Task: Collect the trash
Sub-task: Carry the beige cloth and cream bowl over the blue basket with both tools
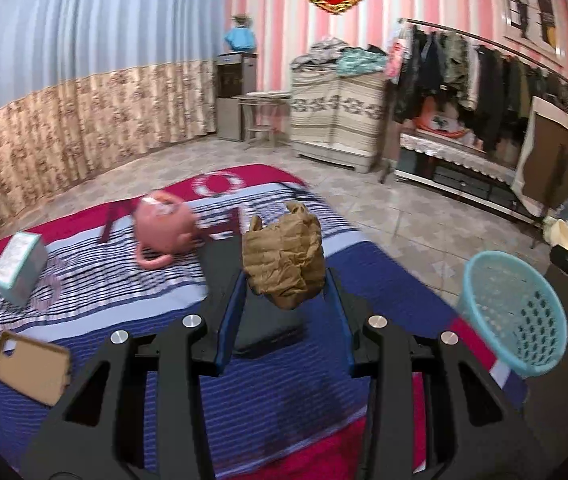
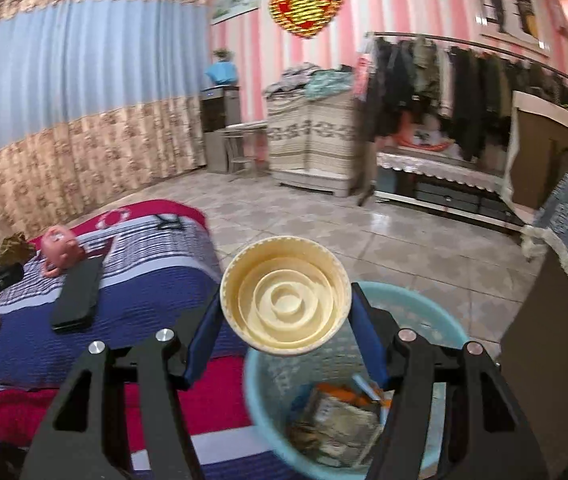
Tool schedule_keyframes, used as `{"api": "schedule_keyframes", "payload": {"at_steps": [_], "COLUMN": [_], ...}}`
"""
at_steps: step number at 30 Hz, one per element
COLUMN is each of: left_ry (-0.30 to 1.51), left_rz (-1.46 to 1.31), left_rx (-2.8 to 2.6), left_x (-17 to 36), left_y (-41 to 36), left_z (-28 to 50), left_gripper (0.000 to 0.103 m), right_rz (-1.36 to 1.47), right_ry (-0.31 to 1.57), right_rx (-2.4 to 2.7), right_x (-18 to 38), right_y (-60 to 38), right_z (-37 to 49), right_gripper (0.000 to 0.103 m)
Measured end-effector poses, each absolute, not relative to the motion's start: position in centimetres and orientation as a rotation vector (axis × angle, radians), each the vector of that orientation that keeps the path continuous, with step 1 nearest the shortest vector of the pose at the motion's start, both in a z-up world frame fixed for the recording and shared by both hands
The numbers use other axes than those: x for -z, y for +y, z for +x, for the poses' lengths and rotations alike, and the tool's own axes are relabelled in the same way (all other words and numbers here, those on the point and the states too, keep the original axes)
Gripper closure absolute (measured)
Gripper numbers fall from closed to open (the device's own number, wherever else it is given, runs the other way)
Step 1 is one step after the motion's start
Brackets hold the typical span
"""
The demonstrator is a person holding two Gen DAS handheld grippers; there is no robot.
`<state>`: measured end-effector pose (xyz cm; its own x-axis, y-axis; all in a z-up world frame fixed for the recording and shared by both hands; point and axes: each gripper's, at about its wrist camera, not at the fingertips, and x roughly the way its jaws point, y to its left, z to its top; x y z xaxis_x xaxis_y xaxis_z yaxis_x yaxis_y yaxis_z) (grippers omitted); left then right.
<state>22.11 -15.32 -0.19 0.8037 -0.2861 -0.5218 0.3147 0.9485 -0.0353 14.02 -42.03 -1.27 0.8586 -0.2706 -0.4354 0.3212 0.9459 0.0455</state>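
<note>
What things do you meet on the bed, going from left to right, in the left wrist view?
Phone case → small box → pink teapot → crumpled brown paper held in the left gripper → blue basket beside the bed.

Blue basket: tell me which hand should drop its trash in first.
Right. The right gripper holds the cream cup directly over the blue basket; the left gripper's crumpled paper hangs over the bed.
</note>
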Motion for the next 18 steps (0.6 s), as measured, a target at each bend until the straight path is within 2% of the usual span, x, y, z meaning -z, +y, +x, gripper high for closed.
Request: {"api": "schedule_keyframes", "payload": {"at_steps": [9, 18], "left_ry": [0.540, 0.529], "left_rz": [0.134, 0.177], "left_rx": [0.452, 0.517], "left_x": [0.8, 0.5], "left_y": [-23.9, -28.5], "left_z": [20.5, 19.7], "left_gripper": [0.064, 0.064], "right_rz": [0.170, 0.209], "right_ry": [0.455, 0.451], "right_rx": [0.412, 0.459], "right_x": [2.7, 3.1], "right_y": [-47.2, -49.7], "right_z": [13.0, 12.8], "right_gripper": [0.042, 0.042]}}
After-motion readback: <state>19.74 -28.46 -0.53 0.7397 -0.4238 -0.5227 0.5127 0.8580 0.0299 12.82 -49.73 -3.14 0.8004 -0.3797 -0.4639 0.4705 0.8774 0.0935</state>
